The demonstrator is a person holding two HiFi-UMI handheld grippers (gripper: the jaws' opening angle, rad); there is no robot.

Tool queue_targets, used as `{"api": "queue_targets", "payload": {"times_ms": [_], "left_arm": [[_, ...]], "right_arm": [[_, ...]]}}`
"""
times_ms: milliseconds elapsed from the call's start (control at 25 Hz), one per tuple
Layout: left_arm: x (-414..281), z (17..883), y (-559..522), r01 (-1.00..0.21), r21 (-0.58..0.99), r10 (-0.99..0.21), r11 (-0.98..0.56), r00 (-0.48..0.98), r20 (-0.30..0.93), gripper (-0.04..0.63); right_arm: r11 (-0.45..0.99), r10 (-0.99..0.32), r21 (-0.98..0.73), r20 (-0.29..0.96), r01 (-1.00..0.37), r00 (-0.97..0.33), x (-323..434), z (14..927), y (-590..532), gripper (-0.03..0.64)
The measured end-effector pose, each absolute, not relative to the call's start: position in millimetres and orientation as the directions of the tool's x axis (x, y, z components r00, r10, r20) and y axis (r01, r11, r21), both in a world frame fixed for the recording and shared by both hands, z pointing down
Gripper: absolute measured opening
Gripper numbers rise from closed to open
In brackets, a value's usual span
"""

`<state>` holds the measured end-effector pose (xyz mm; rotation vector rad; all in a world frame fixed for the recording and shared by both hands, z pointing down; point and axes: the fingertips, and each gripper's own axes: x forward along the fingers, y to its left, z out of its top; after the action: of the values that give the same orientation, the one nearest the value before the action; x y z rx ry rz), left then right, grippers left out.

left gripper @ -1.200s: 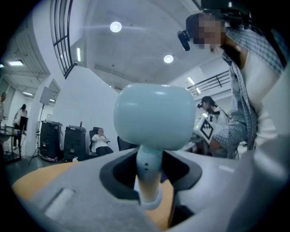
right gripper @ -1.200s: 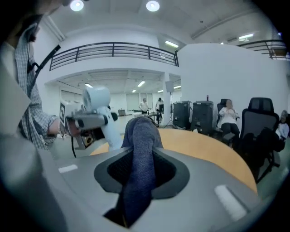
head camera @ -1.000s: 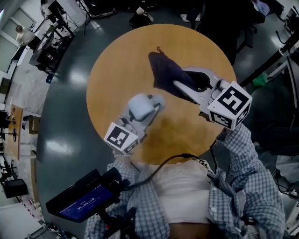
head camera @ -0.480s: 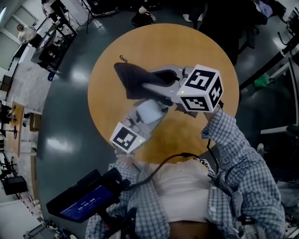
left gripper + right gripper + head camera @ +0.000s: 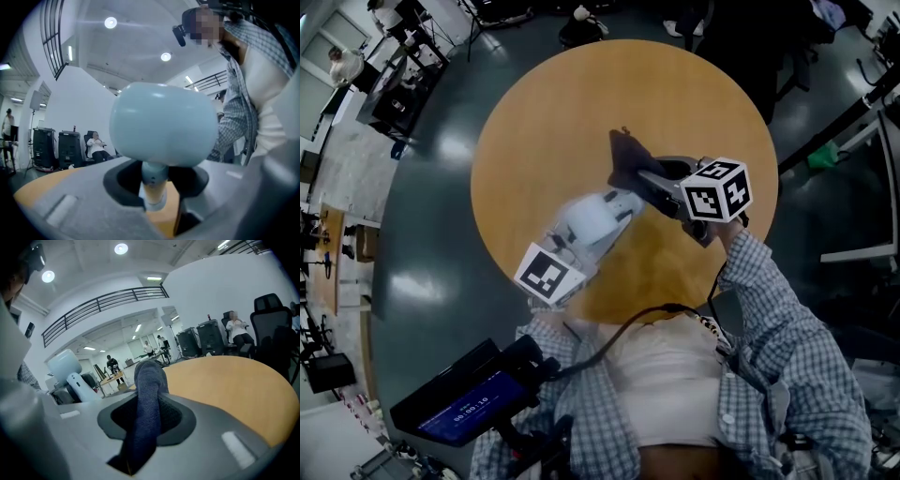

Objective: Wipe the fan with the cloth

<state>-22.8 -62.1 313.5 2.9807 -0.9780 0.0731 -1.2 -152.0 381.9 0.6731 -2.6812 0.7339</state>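
The small pale blue fan [image 5: 587, 219] is held over the round wooden table [image 5: 534, 112], and my left gripper [image 5: 609, 211] is shut on it. In the left gripper view its rounded head [image 5: 164, 124] fills the middle, with its thin stem [image 5: 153, 180] clamped by the left gripper [image 5: 157, 199]. My right gripper [image 5: 643, 174] is shut on the dark blue cloth [image 5: 628, 157], which hangs just right of the fan's head. In the right gripper view the cloth [image 5: 147, 394] stands up out of the right gripper [image 5: 140, 432], and the fan [image 5: 66, 365] shows at the left.
The tabletop [image 5: 234, 380] stretches away on the right. A dark device with a lit screen [image 5: 469, 403] hangs at the person's waist. Black office chairs [image 5: 269, 305], equipment racks and seated people stand beyond the table on the grey floor [image 5: 422, 234].
The right gripper swung the cloth left across the fan, then back to the right and down beside the fan's head. The left gripper kept the fan nearly still.
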Motion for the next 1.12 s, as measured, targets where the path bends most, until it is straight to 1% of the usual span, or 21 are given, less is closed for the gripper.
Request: {"api": "queue_targets", "payload": {"times_ms": [160,360,480,640,720,1120], "left_arm": [[-17,325,-56,-0.576,-0.011,-0.575,-0.817,0.814,0.087,0.146],[-9,352,-58,-0.552,0.004,-0.547,-0.834,0.827,0.125,0.146],[-9,365,-49,-0.538,0.014,-0.532,-0.843,0.837,0.128,0.146],[-14,385,-42,-0.508,0.040,-0.495,-0.861,0.853,0.167,0.146],[-18,398,-43,-0.501,0.046,-0.485,-0.864,0.854,0.189,0.146],[-25,448,-38,-0.499,0.067,-0.470,-0.864,0.847,0.249,0.146]], "right_arm": [[0.701,-0.418,-0.401,0.440,-0.590,-0.795,35,405,-148,0.097],[0.663,-0.431,-0.407,0.478,-0.628,-0.765,67,424,-138,0.097],[0.673,-0.386,-0.402,0.526,-0.621,-0.758,69,440,-115,0.097],[0.713,-0.249,-0.420,0.596,-0.561,-0.763,56,478,-84,0.097],[0.712,-0.201,-0.438,0.622,-0.549,-0.757,52,494,-77,0.097],[0.649,-0.161,-0.469,0.685,-0.599,-0.710,49,537,-57,0.099]]}}
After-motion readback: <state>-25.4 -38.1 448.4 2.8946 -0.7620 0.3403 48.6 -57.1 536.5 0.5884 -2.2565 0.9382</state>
